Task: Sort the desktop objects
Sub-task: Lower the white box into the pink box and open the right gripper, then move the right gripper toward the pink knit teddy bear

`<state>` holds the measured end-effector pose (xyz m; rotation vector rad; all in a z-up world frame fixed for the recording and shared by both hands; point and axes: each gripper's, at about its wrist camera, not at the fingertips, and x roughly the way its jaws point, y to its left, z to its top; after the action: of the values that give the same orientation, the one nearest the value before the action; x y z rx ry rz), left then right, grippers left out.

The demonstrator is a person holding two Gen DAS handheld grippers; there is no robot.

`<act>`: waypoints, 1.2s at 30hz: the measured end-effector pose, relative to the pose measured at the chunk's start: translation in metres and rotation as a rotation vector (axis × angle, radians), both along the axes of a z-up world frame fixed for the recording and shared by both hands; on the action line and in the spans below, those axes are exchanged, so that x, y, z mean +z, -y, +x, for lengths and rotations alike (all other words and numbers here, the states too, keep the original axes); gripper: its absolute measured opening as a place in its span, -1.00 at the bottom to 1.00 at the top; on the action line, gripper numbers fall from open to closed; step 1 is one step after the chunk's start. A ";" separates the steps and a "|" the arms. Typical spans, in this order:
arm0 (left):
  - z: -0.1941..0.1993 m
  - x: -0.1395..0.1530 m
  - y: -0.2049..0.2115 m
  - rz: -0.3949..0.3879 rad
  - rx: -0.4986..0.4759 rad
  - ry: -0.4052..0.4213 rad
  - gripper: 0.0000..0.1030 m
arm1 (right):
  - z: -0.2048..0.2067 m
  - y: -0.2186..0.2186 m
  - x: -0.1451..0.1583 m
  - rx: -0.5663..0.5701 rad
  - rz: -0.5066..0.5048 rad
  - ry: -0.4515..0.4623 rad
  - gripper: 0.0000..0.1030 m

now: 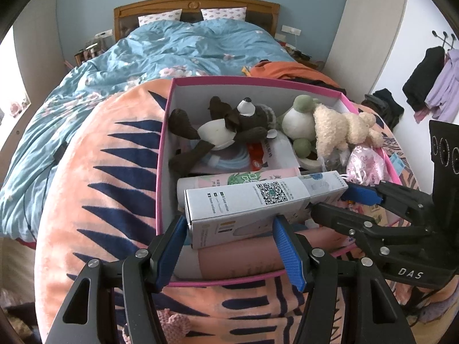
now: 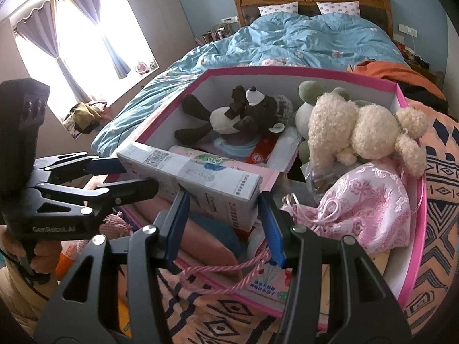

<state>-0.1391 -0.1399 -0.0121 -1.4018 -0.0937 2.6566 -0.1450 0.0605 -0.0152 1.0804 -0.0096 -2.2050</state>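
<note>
Both tongs point(image 1: 229, 243) point(image 2: 225, 223) apparently clamp white carton point(image 1: 246, 200) ends.

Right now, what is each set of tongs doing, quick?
Left tongs: closed on one end of the white carton.
Right tongs: closed on the carton's other end.
</note>
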 end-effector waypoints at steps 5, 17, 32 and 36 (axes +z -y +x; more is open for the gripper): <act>-0.001 0.001 0.001 -0.020 0.021 -0.003 0.22 | -0.003 0.001 -0.004 -0.004 0.003 0.009 -0.02; -0.001 0.003 0.004 -0.021 0.020 -0.018 0.22 | -0.009 0.007 -0.003 -0.028 0.036 -0.024 -0.05; 0.070 0.046 0.027 0.083 -0.024 -0.178 0.25 | 0.017 0.002 0.007 -0.005 -0.011 -0.069 -0.05; 0.108 0.057 0.047 0.080 -0.009 -0.220 0.28 | 0.044 0.005 0.020 0.053 -0.051 -0.107 -0.05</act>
<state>-0.0310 -0.1871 0.0444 -1.0769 -0.1674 2.7455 -0.1008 0.0557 0.0043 0.9236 0.0091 -2.1999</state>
